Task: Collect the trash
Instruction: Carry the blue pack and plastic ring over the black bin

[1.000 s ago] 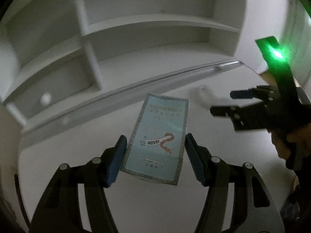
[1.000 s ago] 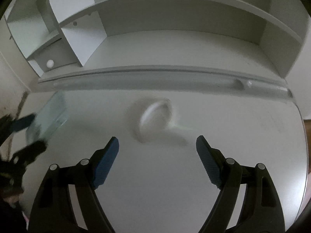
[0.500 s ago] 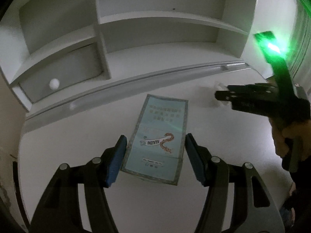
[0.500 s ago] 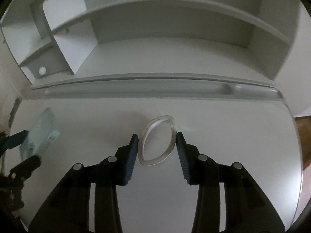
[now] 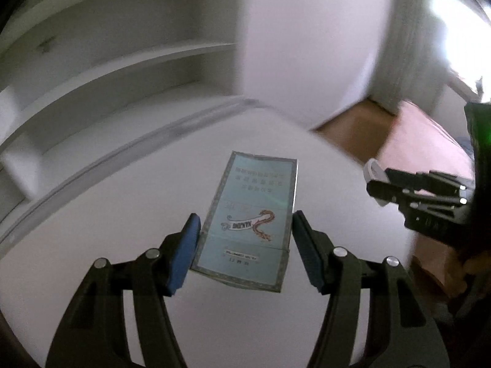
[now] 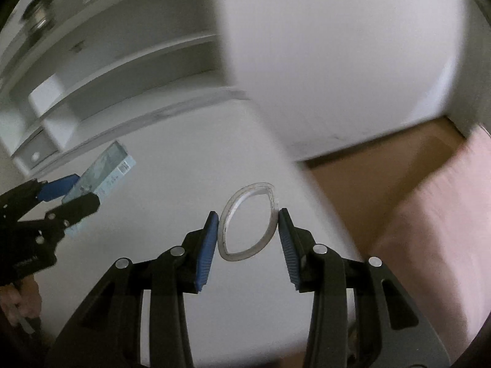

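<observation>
Motion blur across shelving (image 5: 129,70) and wall in both views; edges soft, printing on the held carton unreadable. Object in shelf corner (image 6: 38,15), upper left of right wrist view, too smeared to identify. Right gripper (image 5: 376,184) cut off at frame edge in left wrist view, only a white sliver of its load visible.

Left gripper (image 5: 245,245): blue-padded fingers (image 5: 184,251) set moderately apart, clamped on both long edges of a flat pale-blue carton (image 5: 251,214) bearing a dragon emblem. Carton held above white worktop (image 5: 92,230), pointing away from camera. Same carton (image 6: 101,168) seen edge-on from right wrist view, left gripper (image 6: 76,190) at far left.

Right gripper (image 6: 248,239): fingers (image 6: 205,248) narrowly spaced, pressing both sides of a clear plastic ring (image 6: 248,220), squeezed to an oval. Ring raised over worktop's (image 6: 168,153) right edge. Brown floor (image 6: 383,165) and pink bedding (image 6: 435,230) beyond.
</observation>
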Tool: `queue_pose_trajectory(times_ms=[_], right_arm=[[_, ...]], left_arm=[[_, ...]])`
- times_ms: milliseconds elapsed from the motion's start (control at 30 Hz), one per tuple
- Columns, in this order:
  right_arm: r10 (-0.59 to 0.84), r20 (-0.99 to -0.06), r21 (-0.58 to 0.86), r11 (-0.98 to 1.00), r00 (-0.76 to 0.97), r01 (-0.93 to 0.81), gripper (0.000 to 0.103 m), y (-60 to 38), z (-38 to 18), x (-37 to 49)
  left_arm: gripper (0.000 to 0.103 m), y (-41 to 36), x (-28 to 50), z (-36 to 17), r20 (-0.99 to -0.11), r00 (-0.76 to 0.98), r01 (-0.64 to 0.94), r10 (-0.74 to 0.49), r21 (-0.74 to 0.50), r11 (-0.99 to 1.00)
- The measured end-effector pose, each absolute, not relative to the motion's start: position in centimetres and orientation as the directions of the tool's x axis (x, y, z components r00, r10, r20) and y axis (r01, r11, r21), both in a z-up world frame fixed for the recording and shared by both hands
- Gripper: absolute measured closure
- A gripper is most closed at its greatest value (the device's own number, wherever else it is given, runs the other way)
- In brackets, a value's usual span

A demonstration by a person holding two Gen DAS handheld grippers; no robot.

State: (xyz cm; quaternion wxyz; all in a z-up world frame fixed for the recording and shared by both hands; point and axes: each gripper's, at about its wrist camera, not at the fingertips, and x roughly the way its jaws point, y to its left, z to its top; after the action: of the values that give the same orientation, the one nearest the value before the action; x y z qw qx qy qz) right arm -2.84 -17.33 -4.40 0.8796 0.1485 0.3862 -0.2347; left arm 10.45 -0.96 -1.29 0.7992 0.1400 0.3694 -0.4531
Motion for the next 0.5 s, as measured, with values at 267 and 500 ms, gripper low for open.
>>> queue_pose_trajectory(times_ms=[267,500], right_arm=[[-0.449,-0.766,0.119,0.604,0.460,0.788,0.064,-25.9,-6.6,-20.4],[-0.453,-0.820,0.174,0.387,0.351,0.905,0.064,-29.7,-11.3,-32.6]], left_arm=[[0.042,-14.8,-1.7,-2.7,-0.720,0.050,0.960,-0.693,-0.156,0.232],[0.042,-23.5,-11.8,-7.7,-0.767,-0.134,0.983,-0.627,-0.182,0.012]])
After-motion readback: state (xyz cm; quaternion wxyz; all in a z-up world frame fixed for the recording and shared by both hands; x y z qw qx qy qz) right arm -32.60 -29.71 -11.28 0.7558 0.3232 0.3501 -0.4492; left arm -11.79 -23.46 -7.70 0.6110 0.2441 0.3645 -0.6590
